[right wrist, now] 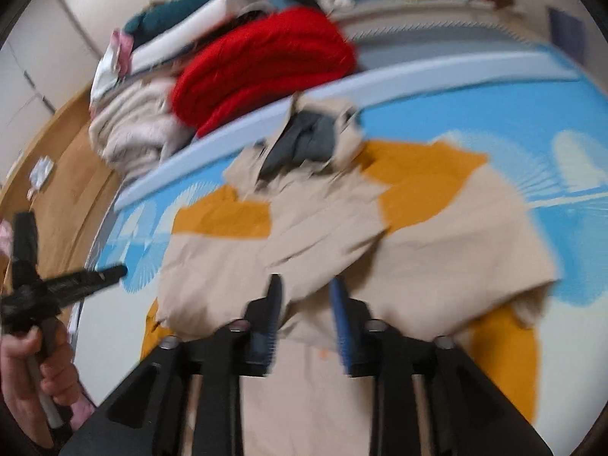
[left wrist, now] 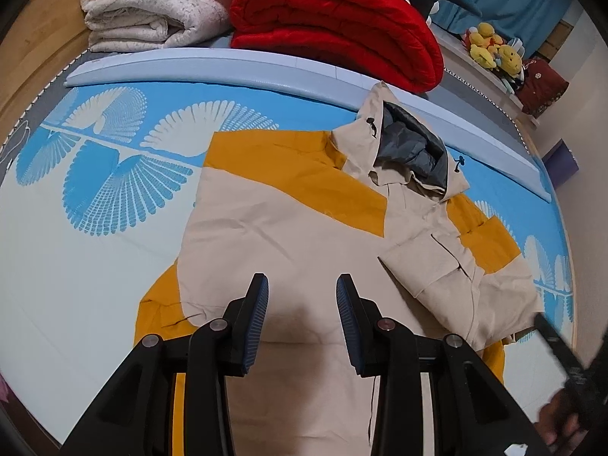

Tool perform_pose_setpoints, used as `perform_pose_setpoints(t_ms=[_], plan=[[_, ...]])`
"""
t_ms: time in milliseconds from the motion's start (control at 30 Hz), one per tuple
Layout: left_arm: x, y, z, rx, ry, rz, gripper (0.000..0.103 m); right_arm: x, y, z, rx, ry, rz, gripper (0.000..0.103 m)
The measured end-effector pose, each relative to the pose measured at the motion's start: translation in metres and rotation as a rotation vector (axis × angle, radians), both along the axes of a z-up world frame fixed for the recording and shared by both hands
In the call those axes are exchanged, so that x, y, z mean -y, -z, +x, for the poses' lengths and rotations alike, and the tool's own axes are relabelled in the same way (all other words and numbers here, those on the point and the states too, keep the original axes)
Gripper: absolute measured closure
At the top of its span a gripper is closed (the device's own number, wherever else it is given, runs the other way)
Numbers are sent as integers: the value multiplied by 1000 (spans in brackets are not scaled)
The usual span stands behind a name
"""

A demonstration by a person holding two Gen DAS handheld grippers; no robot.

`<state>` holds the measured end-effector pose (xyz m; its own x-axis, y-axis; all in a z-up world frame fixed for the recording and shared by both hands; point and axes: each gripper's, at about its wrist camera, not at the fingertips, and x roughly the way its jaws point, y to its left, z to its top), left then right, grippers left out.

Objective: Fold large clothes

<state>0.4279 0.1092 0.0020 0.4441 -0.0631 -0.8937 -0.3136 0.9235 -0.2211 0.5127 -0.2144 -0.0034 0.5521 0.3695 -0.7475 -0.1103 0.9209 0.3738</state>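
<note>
A beige and mustard hooded jacket (left wrist: 304, 235) lies flat on a blue and white patterned mat (left wrist: 95, 197), hood with grey lining (left wrist: 412, 144) toward the far side, both sleeves folded in over the body. My left gripper (left wrist: 302, 296) is open and empty, hovering over the jacket's lower middle. My right gripper (right wrist: 306, 296) is open over the jacket (right wrist: 437, 250) in its blurred view, nothing between the pads. The other gripper's handle and the hand holding it show at the left of the right wrist view (right wrist: 34, 296).
A folded red quilt (left wrist: 338, 26) and a folded cream blanket (left wrist: 152, 3) sit beyond a pale blue bolster (left wrist: 228, 68) at the mat's far edge. Yellow plush toys (left wrist: 490, 49) stand on a ledge at the back right. A wooden board (right wrist: 72, 197) borders the left.
</note>
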Motion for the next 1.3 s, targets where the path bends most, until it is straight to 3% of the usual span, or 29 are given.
perform_pose_setpoints(t_ms=[33, 167, 267, 433, 600, 667, 700, 800, 867, 967, 1100, 1300], plan=[[2, 1, 1, -1, 1, -1, 69, 7, -7, -4, 7, 22, 1, 59], [21, 8, 4, -9, 30, -12, 69, 52, -6, -5, -47, 185, 12, 58], [41, 15, 9, -15, 74, -12, 69, 77, 18, 2, -138, 274, 41, 58], [76, 28, 18, -24, 147, -53, 69, 93, 68, 21, -278, 326, 47, 58], [113, 40, 28, -27, 219, -101, 63, 101, 100, 29, -358, 383, 63, 58], [125, 44, 30, -33, 249, -108, 61, 101, 102, 30, -355, 382, 76, 73], [132, 46, 31, -35, 264, -107, 59, 99, 102, 31, -345, 360, 96, 94], [145, 54, 35, -53, 300, -103, 52, 86, 96, 29, -310, 317, 119, 100], [152, 62, 36, -75, 320, -99, 47, 75, 93, 26, -307, 261, 188, 100], [161, 74, 38, -113, 345, -78, 47, 60, 87, 23, -300, 172, 270, 100], [174, 87, 38, -152, 380, -40, 44, 52, 93, 21, -345, 114, 273, 100], [194, 114, 34, -214, 447, 195, 43, 67, 106, 18, -388, 174, 278, 100]])
